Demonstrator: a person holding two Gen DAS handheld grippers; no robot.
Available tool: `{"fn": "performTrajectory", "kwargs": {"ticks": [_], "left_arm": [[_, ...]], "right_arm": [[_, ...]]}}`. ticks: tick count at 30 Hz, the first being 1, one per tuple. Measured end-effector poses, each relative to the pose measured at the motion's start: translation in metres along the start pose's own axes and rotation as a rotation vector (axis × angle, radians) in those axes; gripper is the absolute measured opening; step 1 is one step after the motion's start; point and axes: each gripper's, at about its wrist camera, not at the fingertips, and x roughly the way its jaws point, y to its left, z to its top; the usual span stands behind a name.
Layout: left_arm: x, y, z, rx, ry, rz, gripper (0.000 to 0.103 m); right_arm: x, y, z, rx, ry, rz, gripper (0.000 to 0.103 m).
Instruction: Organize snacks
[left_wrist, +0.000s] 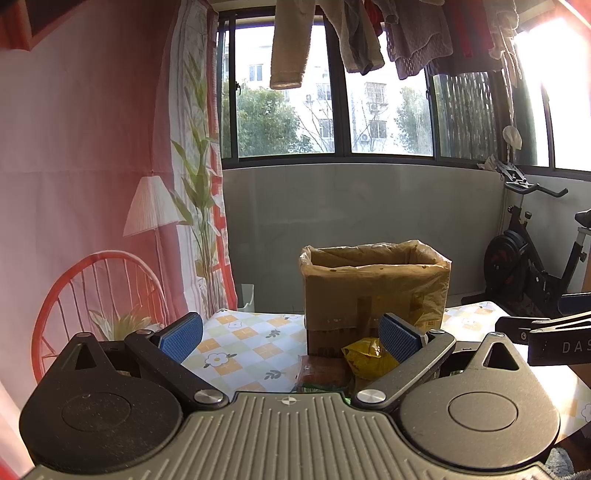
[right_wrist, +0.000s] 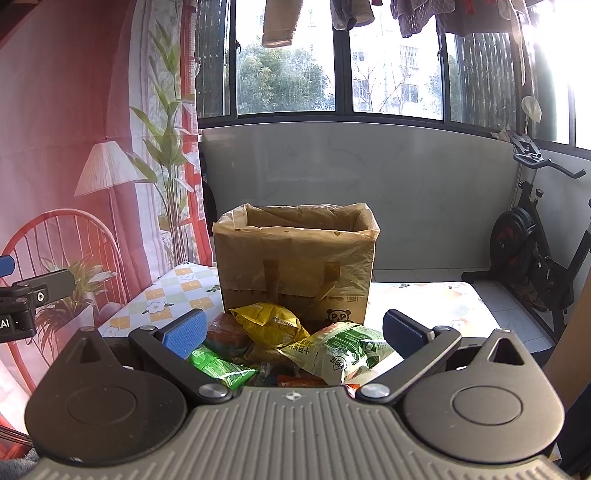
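Observation:
A cardboard box (left_wrist: 375, 284) lined with a brown plastic bag stands on the table; it also shows in the right wrist view (right_wrist: 295, 262). A pile of snack packets lies in front of it: a yellow packet (right_wrist: 271, 323), a green-and-white packet (right_wrist: 343, 350), a bright green packet (right_wrist: 221, 365) and a brown one (right_wrist: 225, 334). My right gripper (right_wrist: 295, 332) is open and empty, just above and behind the pile. My left gripper (left_wrist: 291, 334) is open and empty, to the left of the pile; the yellow packet (left_wrist: 365, 356) lies by its right finger.
The table has a flower-check cloth (left_wrist: 240, 343). An exercise bike (right_wrist: 535, 254) stands at the right by the wall. A printed red backdrop (left_wrist: 74, 184) hangs at the left. Laundry hangs above the window. The right gripper shows at the left wrist view's right edge (left_wrist: 554, 332).

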Motion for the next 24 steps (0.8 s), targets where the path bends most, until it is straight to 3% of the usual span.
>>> {"fn": "performTrajectory", "kwargs": {"ticks": [24], "left_arm": [[0.0045, 0.0009, 0.0005, -0.001, 0.023, -0.005, 0.102]], "right_arm": [[-0.0004, -0.0001, -0.0010, 0.001, 0.001, 0.000, 0.103]]}}
